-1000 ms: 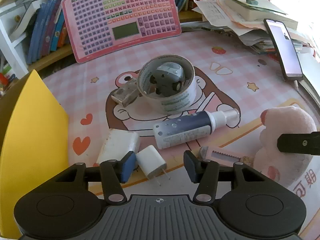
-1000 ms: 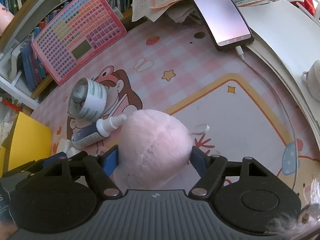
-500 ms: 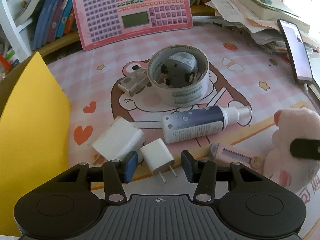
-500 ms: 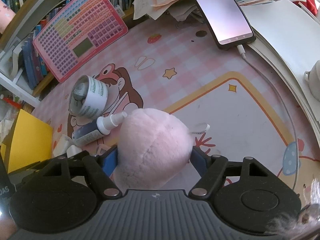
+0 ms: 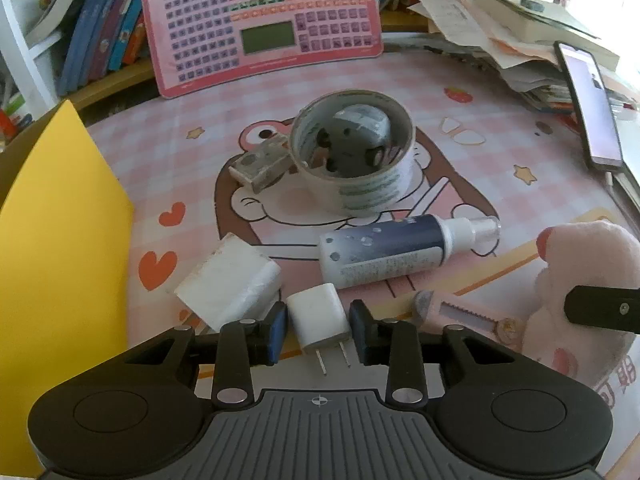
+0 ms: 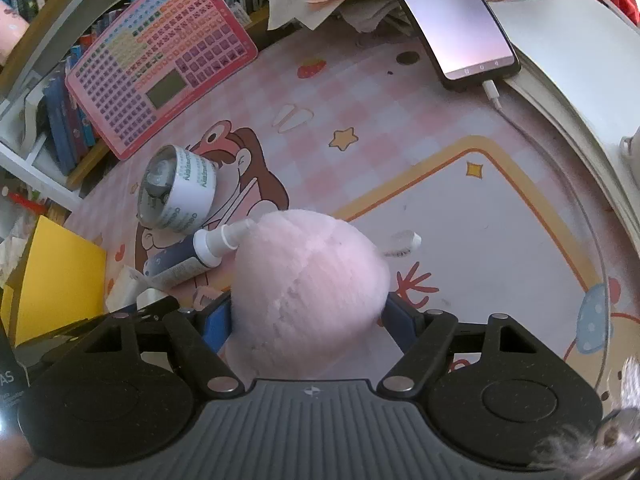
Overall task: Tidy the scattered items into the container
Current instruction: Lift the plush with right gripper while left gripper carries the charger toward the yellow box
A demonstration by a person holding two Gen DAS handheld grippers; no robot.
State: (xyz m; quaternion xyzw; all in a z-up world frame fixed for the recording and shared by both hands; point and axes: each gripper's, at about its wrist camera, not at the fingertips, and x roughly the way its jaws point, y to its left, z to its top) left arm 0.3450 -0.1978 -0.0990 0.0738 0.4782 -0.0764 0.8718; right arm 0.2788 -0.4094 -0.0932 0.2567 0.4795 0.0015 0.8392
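A: What is seen as the largest thing?

B: The pink cartoon mat (image 5: 500, 92) is spread over the whole middle of both views. At the left edge of the left wrist view a yellow container wall (image 5: 60, 248) is seen, and at the top centre a pink keyboard toy (image 5: 260, 20) is propped against a row of books (image 5: 100, 40).

A: And next in size?

B: A pink plush toy (image 6: 308, 292) is seen at the lower centre of the right wrist view. It is flanked by the blue pads of the right gripper (image 6: 306, 318), whose jaws are spread wide and pressed against its sides, so it is grasped. A phone (image 6: 452, 20) is propped at the upper right of that view.

A: What is found in the middle?

B: A tape roll (image 5: 352, 152) is seen at the centre of the left wrist view, with a small toy car (image 5: 356, 136) inside it. A spray bottle (image 5: 400, 248) is laid on its side just below, and a white block (image 5: 228, 284) is seen at lower left.

A: And the smallest?

B: A white plug adapter (image 5: 320, 316) lies at the lower centre, prongs toward the camera. The jaws of the left gripper (image 5: 318, 330) are closing around it, and a thin gap is seen at each pad.
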